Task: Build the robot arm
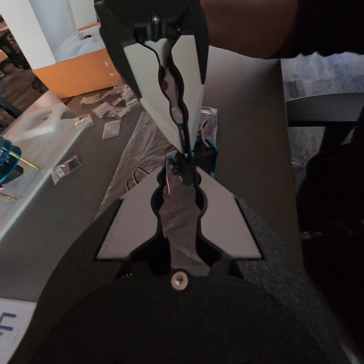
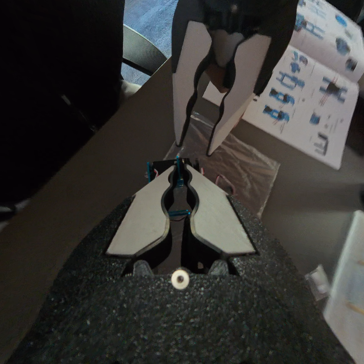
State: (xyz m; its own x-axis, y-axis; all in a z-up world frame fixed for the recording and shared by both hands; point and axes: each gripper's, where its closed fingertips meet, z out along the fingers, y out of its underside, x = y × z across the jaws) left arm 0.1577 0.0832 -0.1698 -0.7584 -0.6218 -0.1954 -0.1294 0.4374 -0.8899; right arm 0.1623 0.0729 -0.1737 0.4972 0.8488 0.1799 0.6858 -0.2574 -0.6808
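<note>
Between the two pairs of fingers: a small blue-and-black servo bracket assembly (image 1: pixel 189 159) with red-white-black wires (image 1: pixel 137 177), held just above a clear plastic bag (image 1: pixel 145 141)
Right gripper (image 2: pixel 180 167): fingers narrowed onto the assembly's upright blue plate, which stands in the gap between them; a blue crossbar shows farther back in the gap
Left gripper (image 1: pixel 180 171): fingers parted a little, tips at the assembly's black body; whether they press it I cannot tell
Desk (image 1: pixel 246 137): dark grey, carrying the bag, small parts packets (image 1: pixel 110 112), a white foam tray (image 1: pixel 37 122) and an open instruction sheet (image 2: pixel 307 94) with blue diagrams
Room: orange-and-white box (image 1: pixel 78 76) behind, grey carpet (image 1: pixel 323 74) and a chair beyond the desk edge
</note>
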